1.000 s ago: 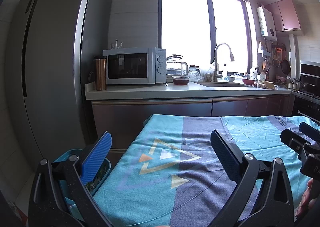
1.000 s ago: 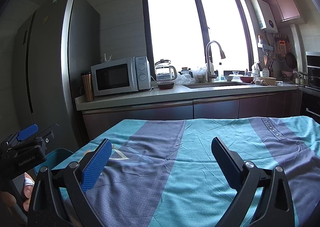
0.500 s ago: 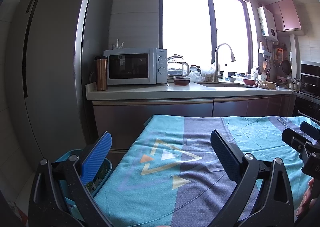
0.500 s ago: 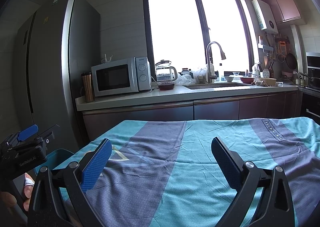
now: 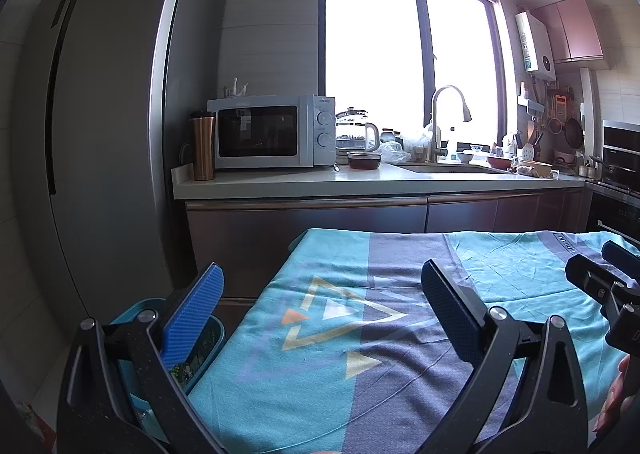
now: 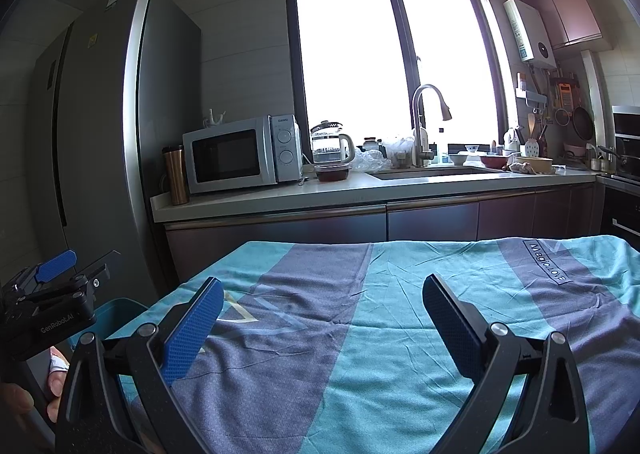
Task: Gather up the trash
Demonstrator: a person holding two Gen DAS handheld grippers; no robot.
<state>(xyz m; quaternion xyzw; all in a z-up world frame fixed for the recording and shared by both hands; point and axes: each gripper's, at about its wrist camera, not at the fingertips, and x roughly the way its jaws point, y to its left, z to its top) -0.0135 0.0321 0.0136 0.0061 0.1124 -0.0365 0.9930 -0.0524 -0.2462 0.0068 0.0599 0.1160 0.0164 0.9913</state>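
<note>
My left gripper [image 5: 322, 290] hangs open over the left end of a table covered with a teal and purple cloth [image 5: 400, 334], nothing between its blue pads. Beside that end, low on the floor, stands a teal bin [image 5: 200, 350] with some trash inside, partly hidden by the left finger. My right gripper [image 6: 322, 294] is open too, empty, above the middle of the cloth [image 6: 380, 334]. No loose trash shows on the cloth. The left gripper body [image 6: 52, 294] appears at the left edge of the right wrist view, with the bin [image 6: 116, 314] below it.
A tall grey fridge [image 5: 100, 133] stands to the left. Behind the table runs a kitchen counter [image 5: 360, 181] with a microwave [image 5: 272, 131], a copper tumbler [image 5: 203, 145], a glass kettle [image 5: 356, 131], a dark bowl [image 5: 364, 159] and a sink faucet [image 5: 444, 113]. An oven [image 5: 620, 157] is at the right.
Both grippers stay open and nearly still. The left wrist view has drifted slightly to the left, so the counter sits a little further right in it.
</note>
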